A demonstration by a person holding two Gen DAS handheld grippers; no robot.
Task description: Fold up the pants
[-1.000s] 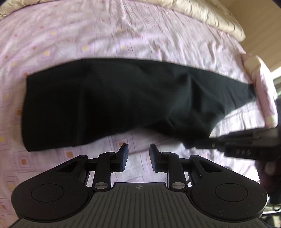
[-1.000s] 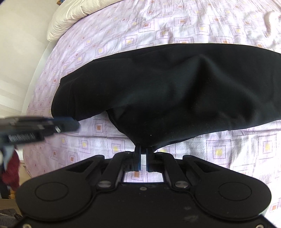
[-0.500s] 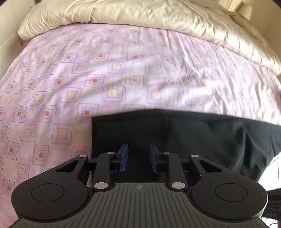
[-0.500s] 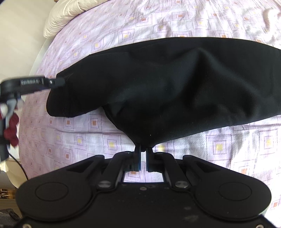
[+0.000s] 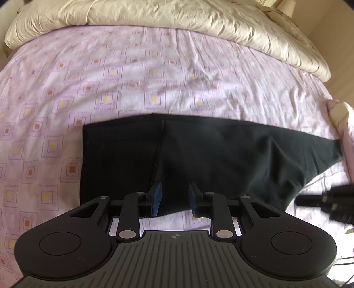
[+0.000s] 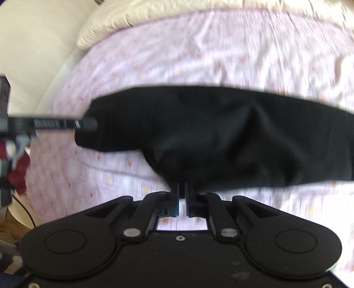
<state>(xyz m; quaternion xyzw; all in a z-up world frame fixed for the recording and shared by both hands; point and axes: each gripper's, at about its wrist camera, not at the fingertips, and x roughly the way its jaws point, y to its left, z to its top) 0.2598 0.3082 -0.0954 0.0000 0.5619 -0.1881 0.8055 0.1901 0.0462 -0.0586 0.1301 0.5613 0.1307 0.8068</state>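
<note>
While the pants [image 5: 221, 159] lie spread across the bed [image 5: 154, 77], I see my left claw [image 5: 174, 199] spread wide over their near edge, gripping nothing; my right claw [image 6: 181, 195] is pinching a bunched fold of the pants at their near edge, in a blurred view

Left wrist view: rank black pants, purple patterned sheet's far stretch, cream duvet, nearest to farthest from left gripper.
1. Black pants, near edge between the open fingers of the left gripper.
2. Purple patterned sheet, beyond the pants.
3. Cream duvet, along the far edge.
</note>
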